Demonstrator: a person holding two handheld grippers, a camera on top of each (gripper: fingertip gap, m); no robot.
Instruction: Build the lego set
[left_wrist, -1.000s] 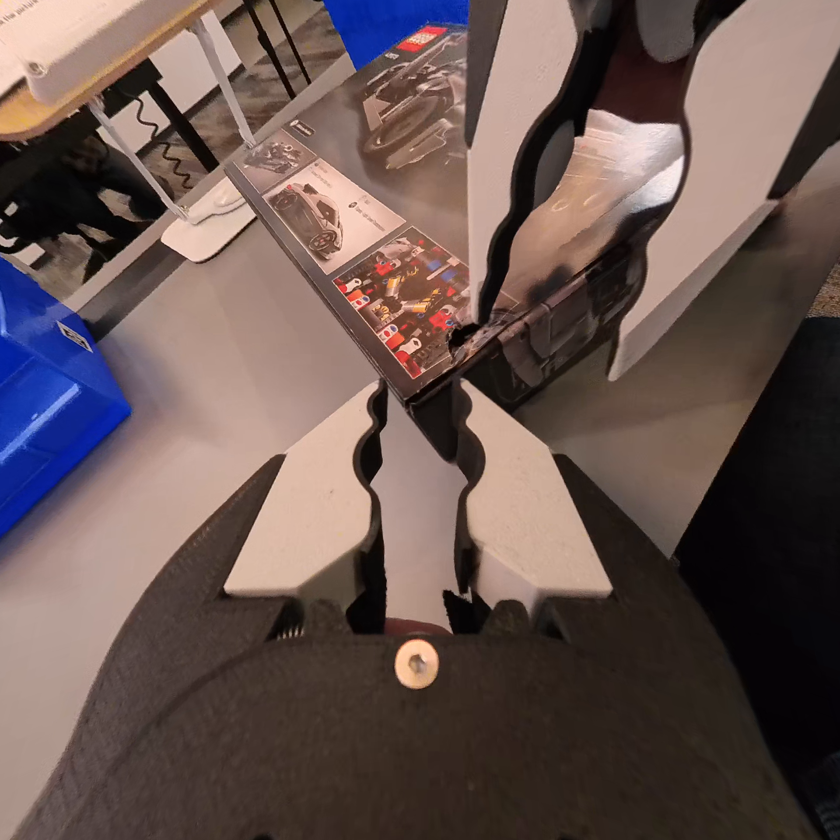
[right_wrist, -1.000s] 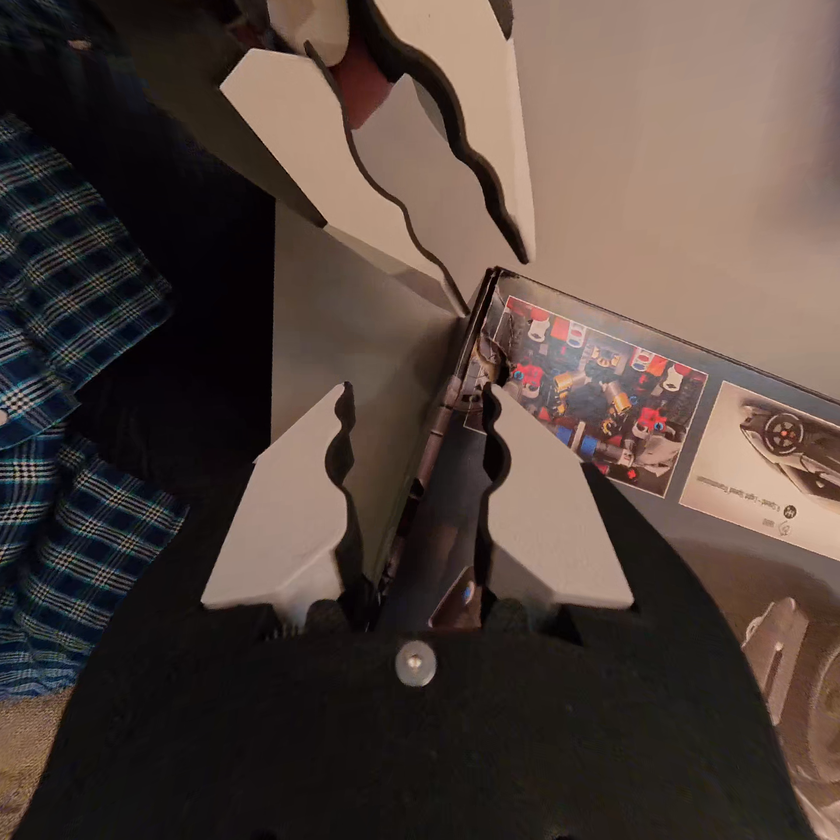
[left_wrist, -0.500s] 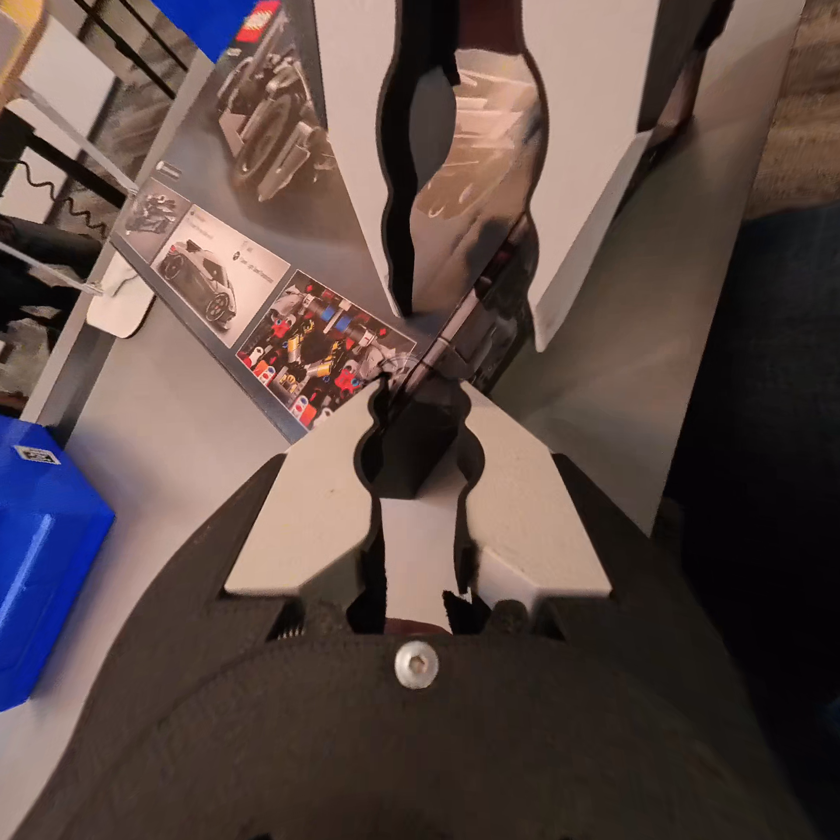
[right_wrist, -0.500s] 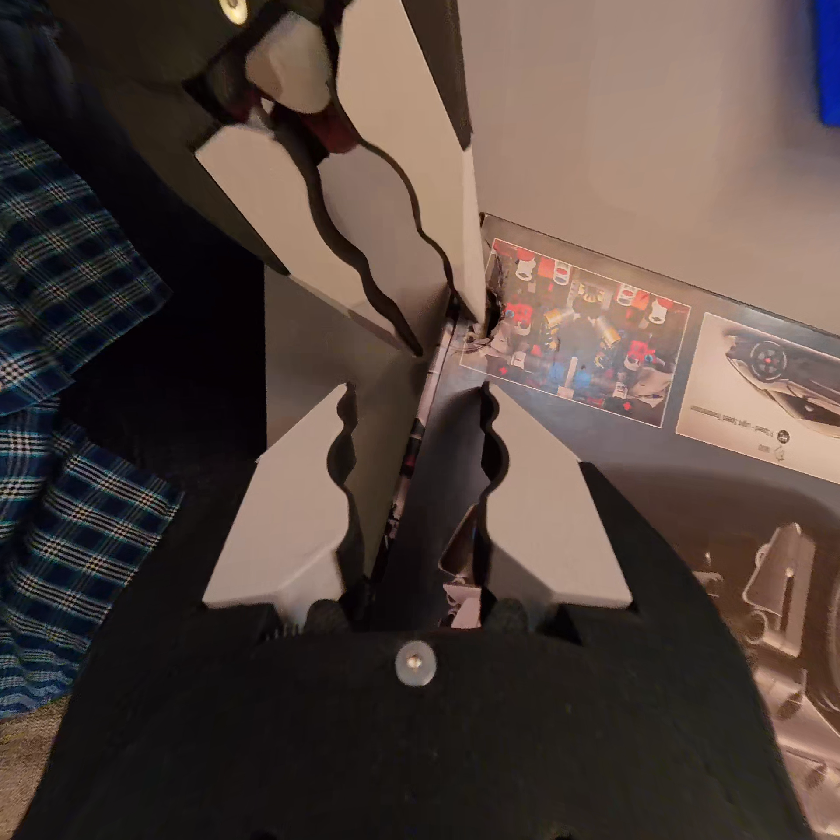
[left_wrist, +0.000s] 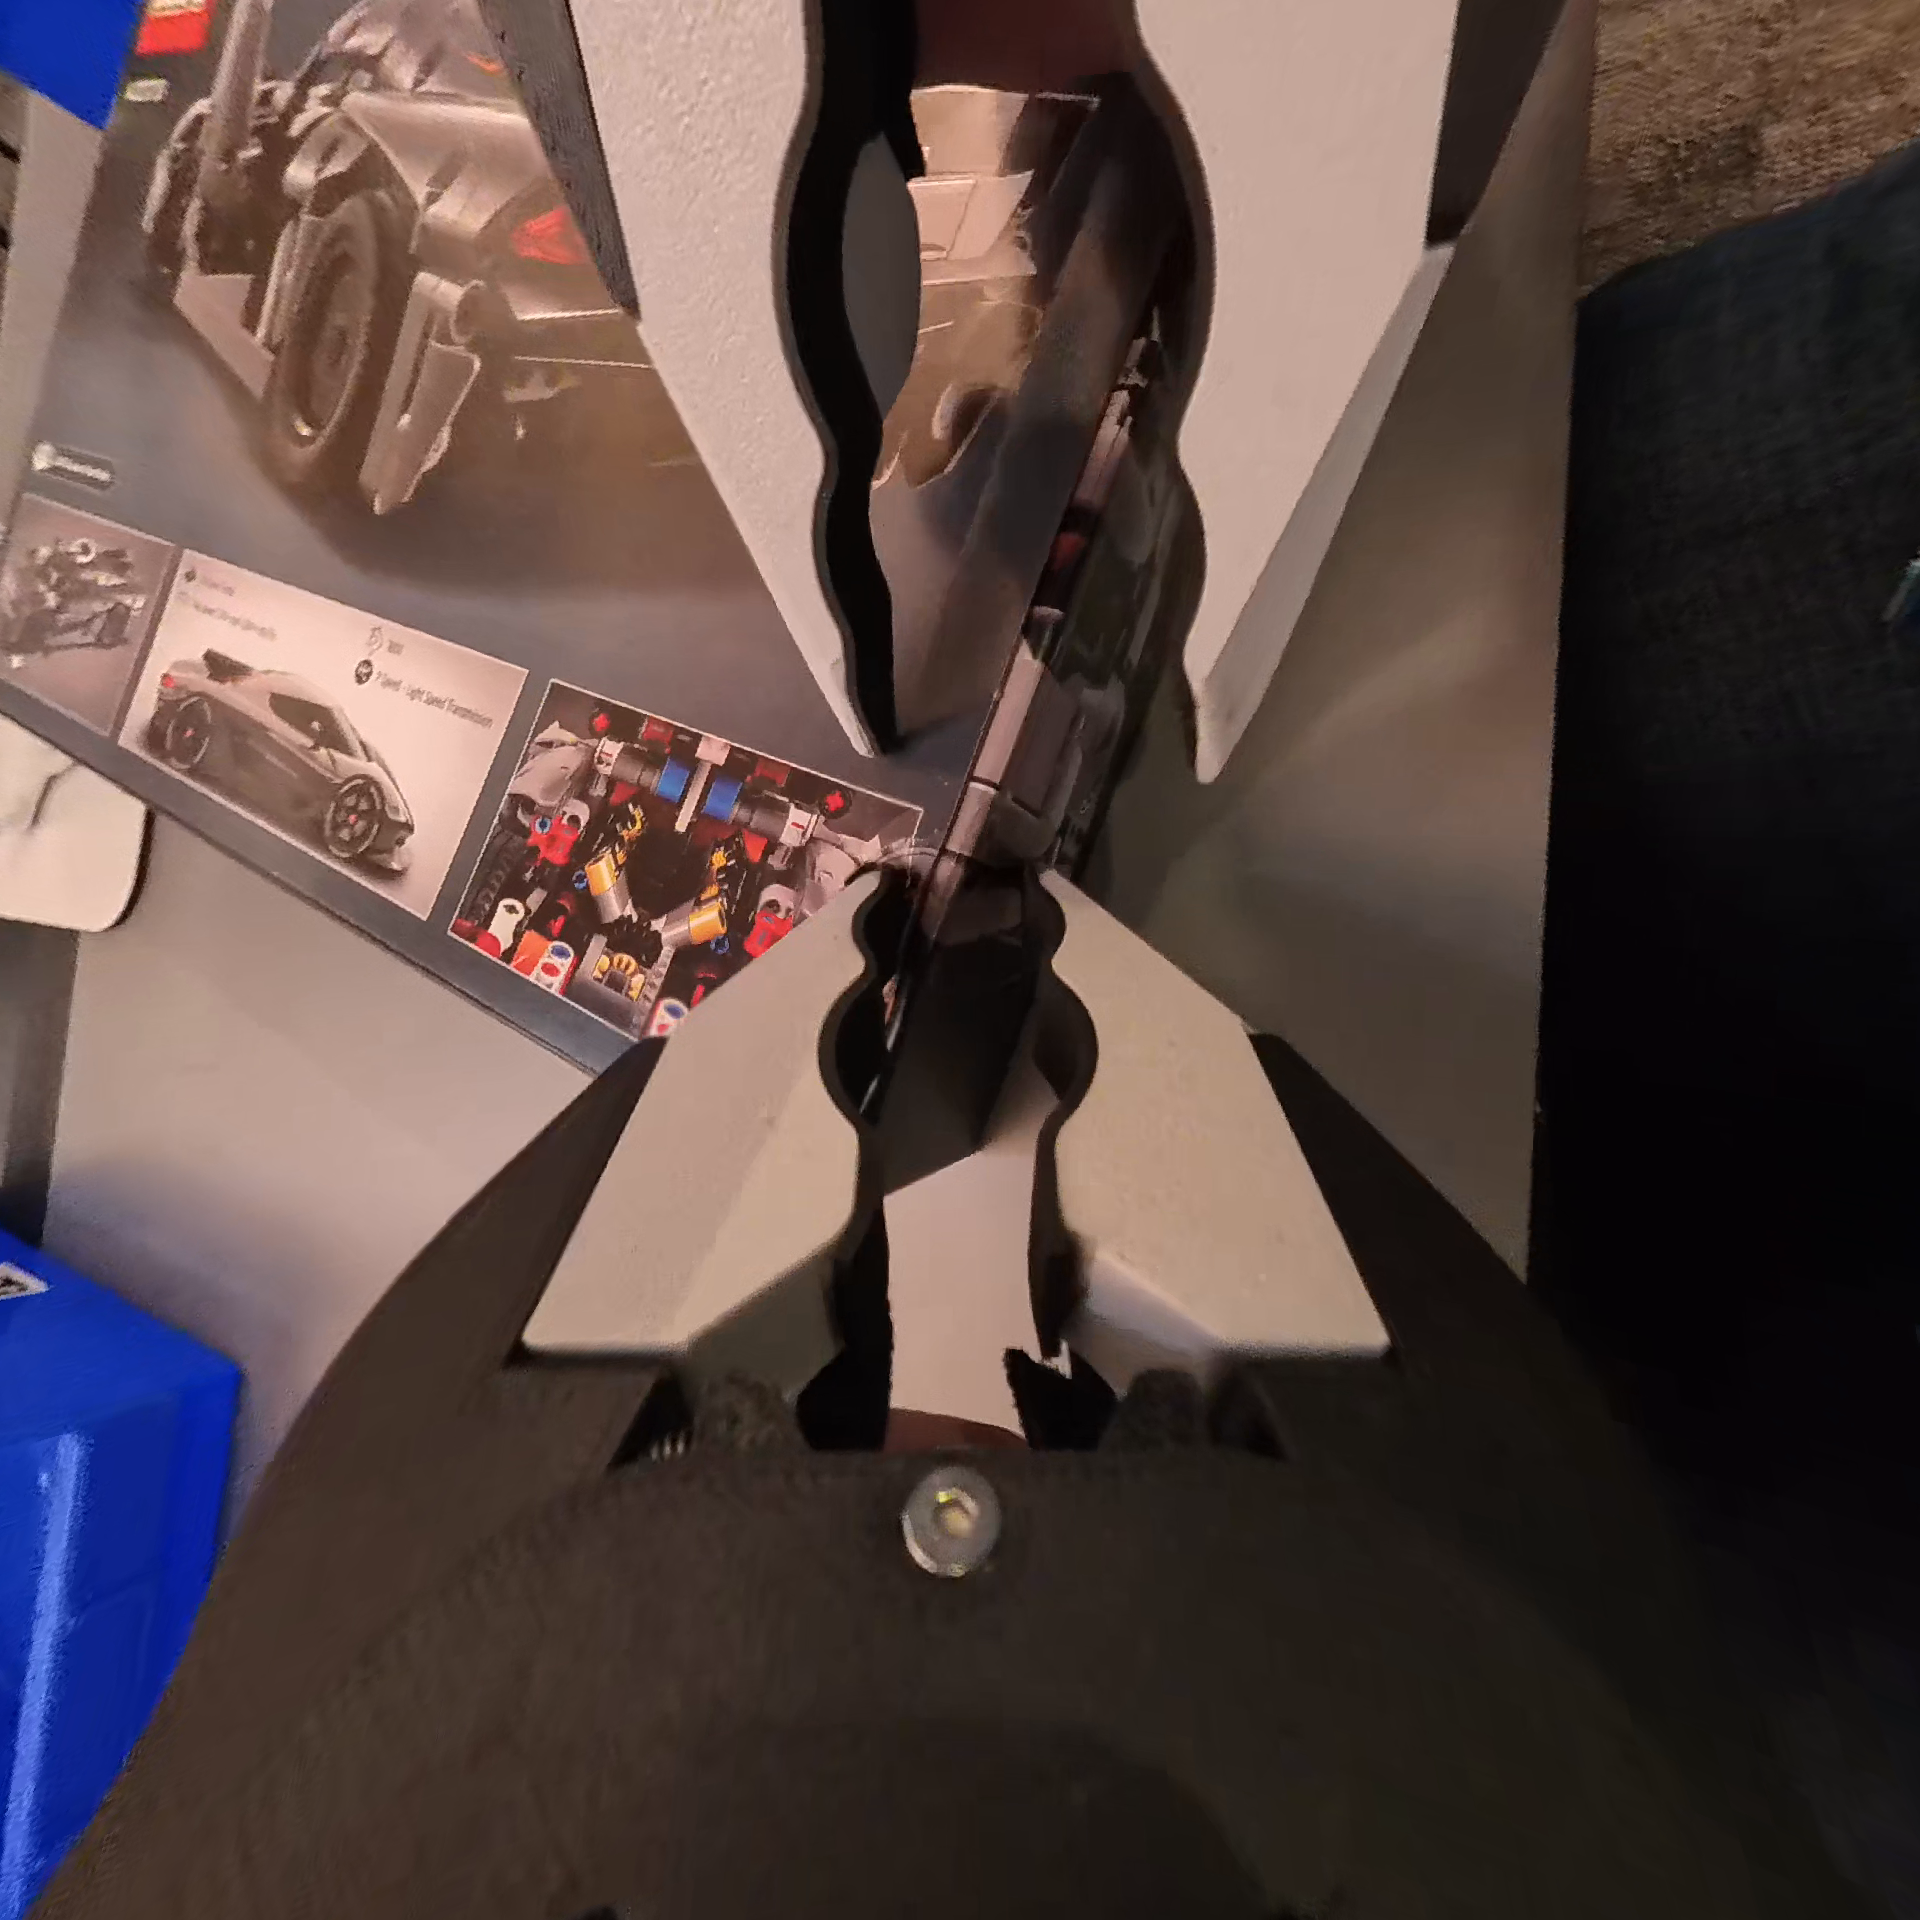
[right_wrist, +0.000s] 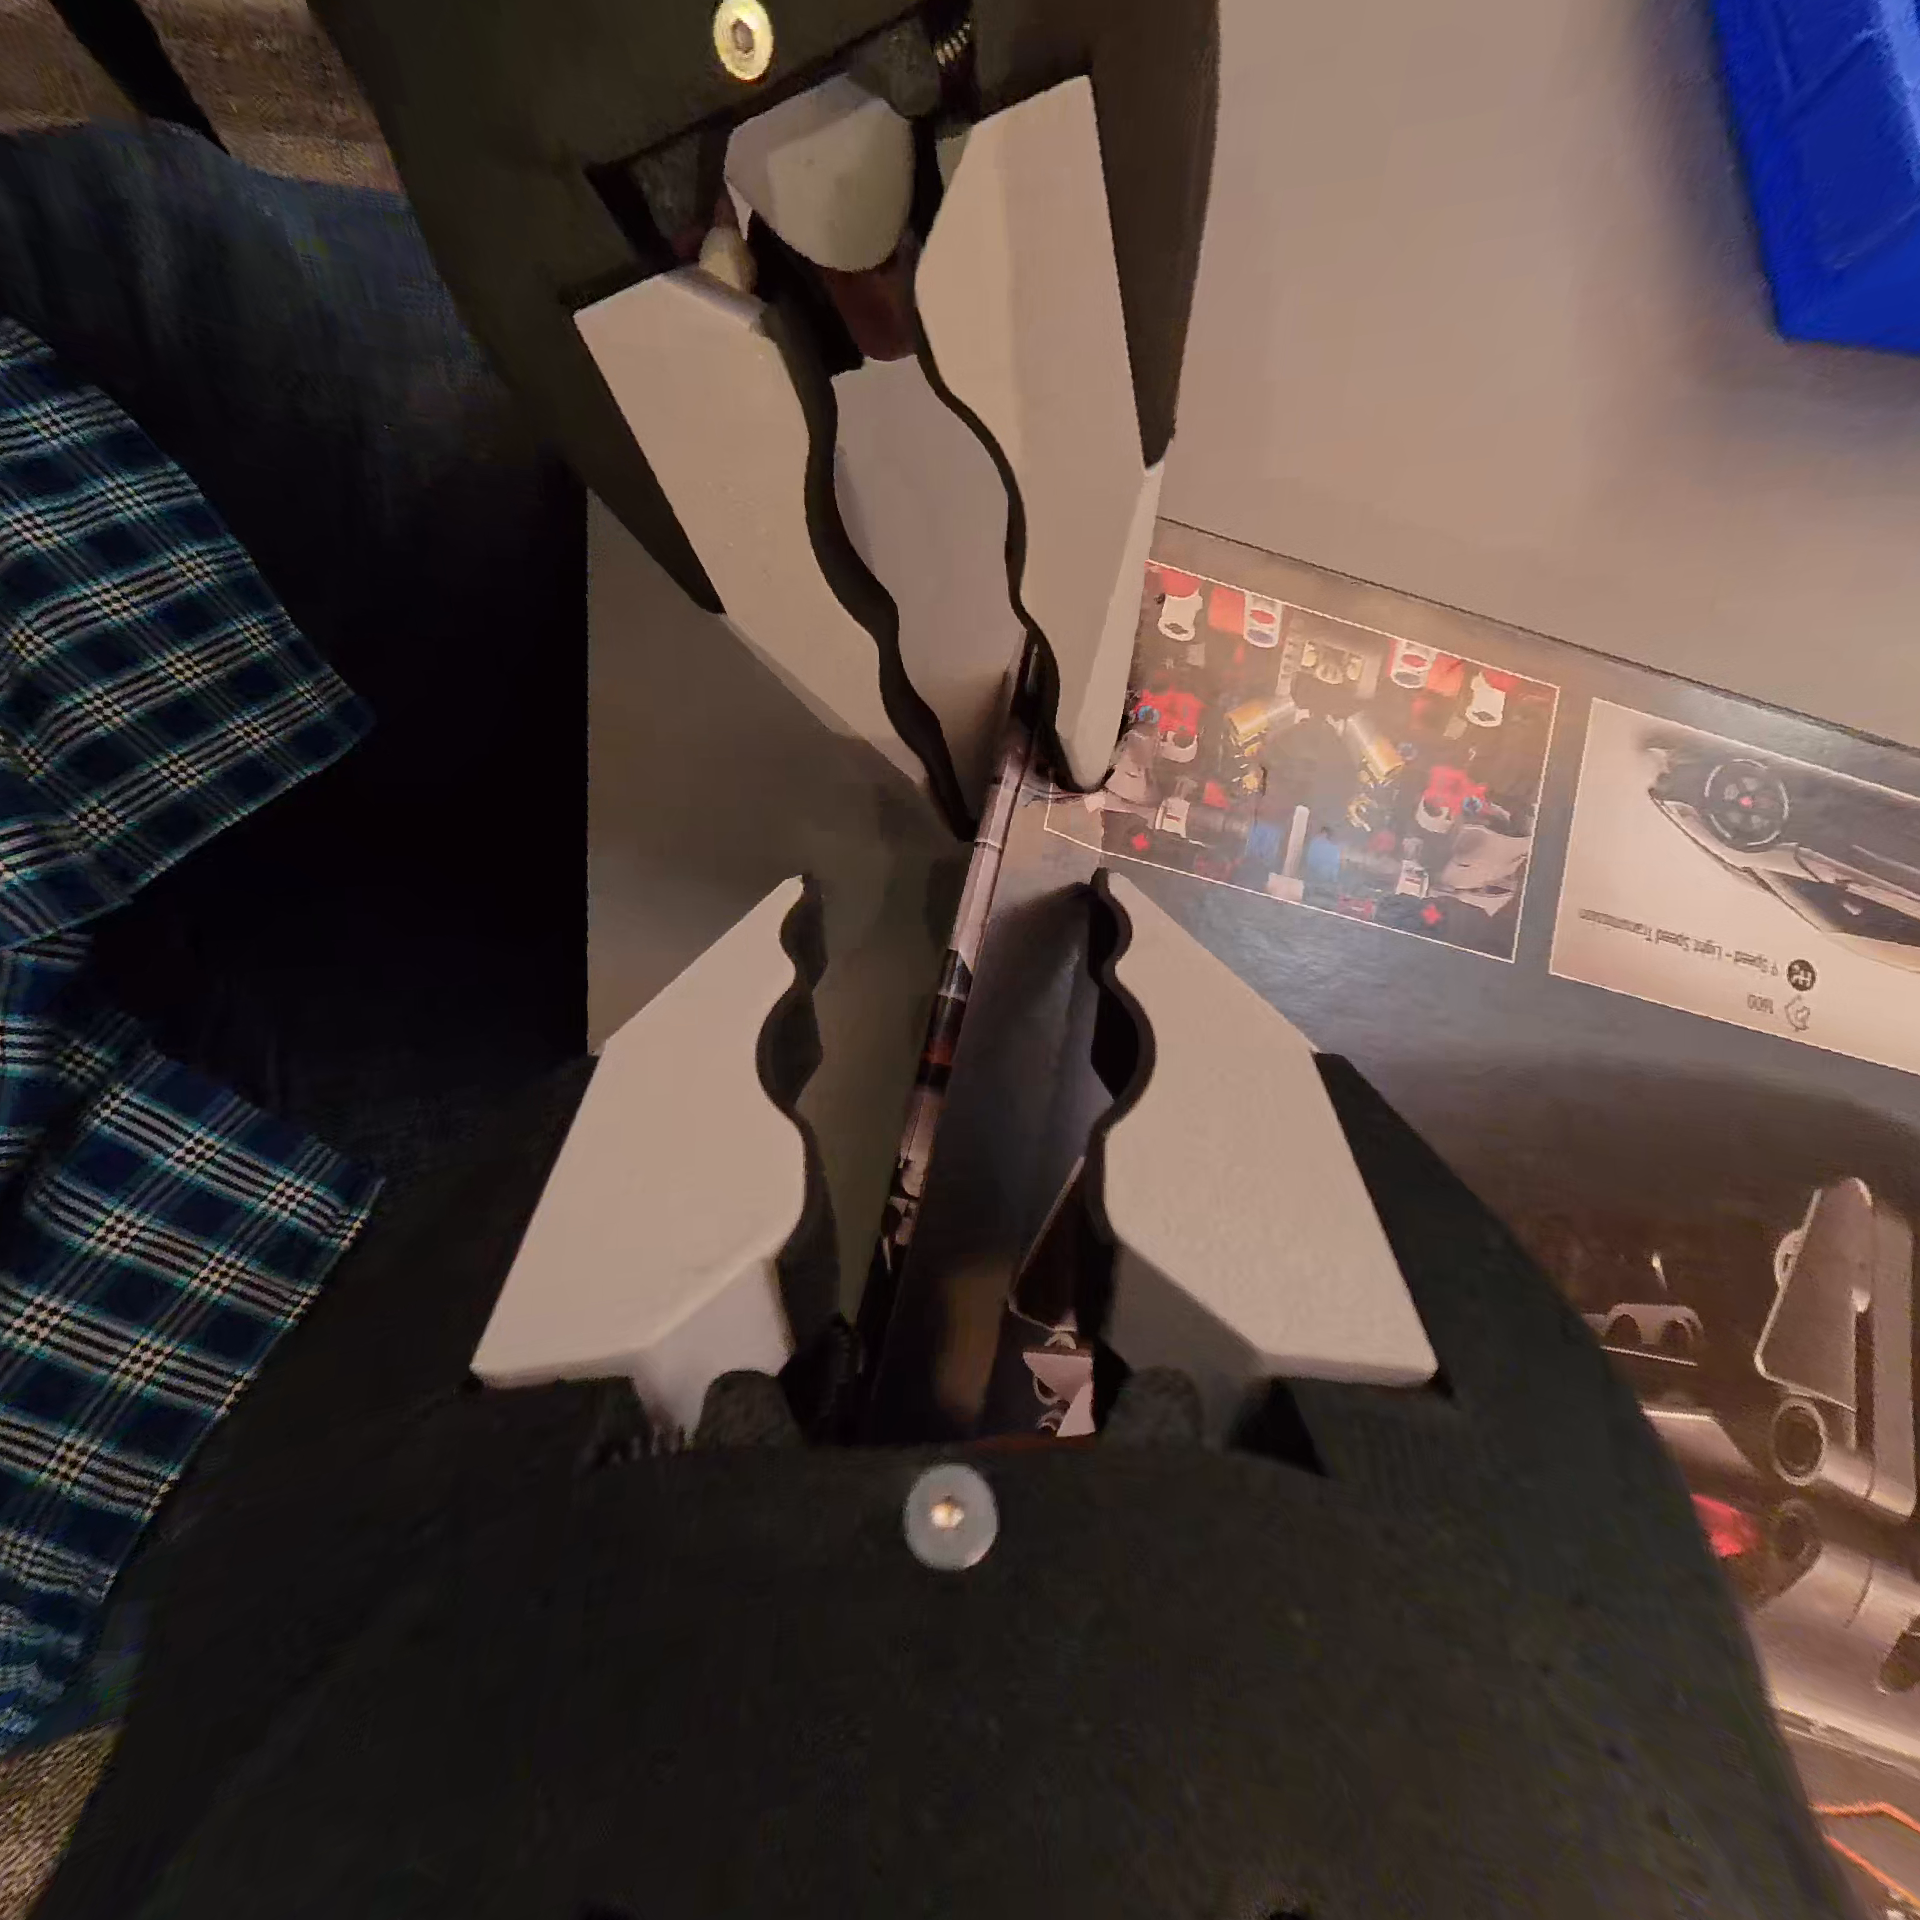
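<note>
The Lego box (left_wrist: 416, 416), dark grey with car pictures, lies flat on the grey table (left_wrist: 260, 1091). My left gripper (left_wrist: 956, 904) is open with the box's near corner between its fingers. In the right wrist view (right_wrist: 1023, 800) one of its fingertips (right_wrist: 1086, 758) presses at a small tear in the box's top face (right_wrist: 1558, 1143). My right gripper (right_wrist: 948, 894) is open and straddles the box's side edge from the opposite way. It shows tip to tip with the left in the left wrist view (left_wrist: 1039, 748). The box's contents are hidden.
A blue bin (left_wrist: 83, 1507) stands on the table to my left and shows in the right wrist view (right_wrist: 1829, 156). The table's edge (left_wrist: 1475, 727) runs just beside the box. A person's plaid sleeve (right_wrist: 156, 727) and dark clothing (left_wrist: 1745, 831) lie beyond it.
My left gripper has moved forward, so the box corner now sits between its fingers. The two grippers have closed in on each other along the box edge. Neither jaw gap has changed.
</note>
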